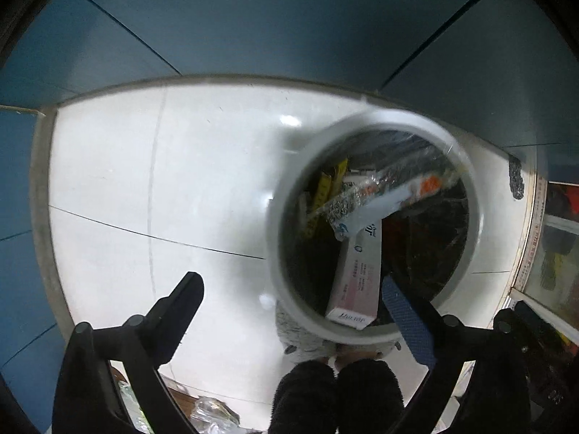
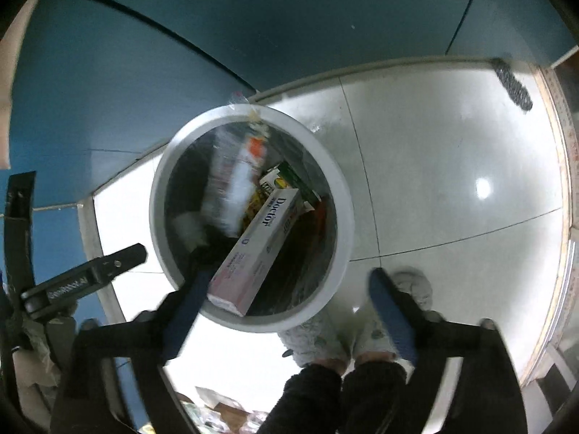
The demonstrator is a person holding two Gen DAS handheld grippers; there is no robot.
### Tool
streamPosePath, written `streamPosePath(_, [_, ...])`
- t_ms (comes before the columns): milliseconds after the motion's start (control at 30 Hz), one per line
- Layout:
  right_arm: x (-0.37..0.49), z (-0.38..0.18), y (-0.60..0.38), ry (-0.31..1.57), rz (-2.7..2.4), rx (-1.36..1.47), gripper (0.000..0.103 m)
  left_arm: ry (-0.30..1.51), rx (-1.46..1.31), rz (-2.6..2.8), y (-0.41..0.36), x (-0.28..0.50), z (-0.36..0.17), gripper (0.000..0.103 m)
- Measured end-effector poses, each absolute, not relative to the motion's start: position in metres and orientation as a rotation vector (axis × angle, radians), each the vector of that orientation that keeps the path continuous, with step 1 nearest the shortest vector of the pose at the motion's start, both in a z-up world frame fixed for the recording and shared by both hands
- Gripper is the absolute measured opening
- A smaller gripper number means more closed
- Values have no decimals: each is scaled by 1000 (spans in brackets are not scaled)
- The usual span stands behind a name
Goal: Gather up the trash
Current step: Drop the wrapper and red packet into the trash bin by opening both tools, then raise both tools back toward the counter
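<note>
- The white tiled floor (image 1: 181, 188) filled both views, and blue wall panels (image 1: 253, 29) closed it off on the far side
- A round white bin (image 2: 159, 195) stood on that floor near the wall; we looked almost straight down into its mouth from both wrists
- In the left wrist view the bin (image 1: 278, 238) lay ahead and off to the right of the left claw (image 1: 300, 311), whose right finger crossed the near rim while the left finger sat over bare tile
- In the right wrist view the bin lay ahead and to the left of the right claw (image 2: 289, 282), with its left finger over the near rim and its right finger out over the floor
- Both claws stood wide apart and held nothing that we could see
- The person's feet in grey slippers (image 2: 315, 340) stood just beside the bin's near edge
- The trash was inside the bin: a long toothpaste box (image 2: 257, 246) leaned from the near rim up toward the far side, its long axis running roughly away from us, and a crinkled plastic wrapper (image 2: 235, 181) lay beyond it, blurred
- More loose clutter (image 1: 213, 412) showed at the bottom edge of the left view, too unclear for us to name
- We judged that any next pick would call for turning away from the bin, since neither claw had a piece within its span
</note>
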State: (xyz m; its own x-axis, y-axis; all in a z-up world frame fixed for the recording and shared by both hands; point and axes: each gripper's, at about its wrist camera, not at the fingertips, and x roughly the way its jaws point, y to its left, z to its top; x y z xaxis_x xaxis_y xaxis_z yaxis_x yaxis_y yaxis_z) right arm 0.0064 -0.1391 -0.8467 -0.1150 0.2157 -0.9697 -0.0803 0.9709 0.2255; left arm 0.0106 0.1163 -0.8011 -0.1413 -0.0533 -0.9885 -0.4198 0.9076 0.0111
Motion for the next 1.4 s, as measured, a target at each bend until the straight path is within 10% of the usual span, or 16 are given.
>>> streamPosePath(1400, [-74, -225, -136, 1287, 289, -84, 103, 1328, -286, 276, 60, -66, -250, 101])
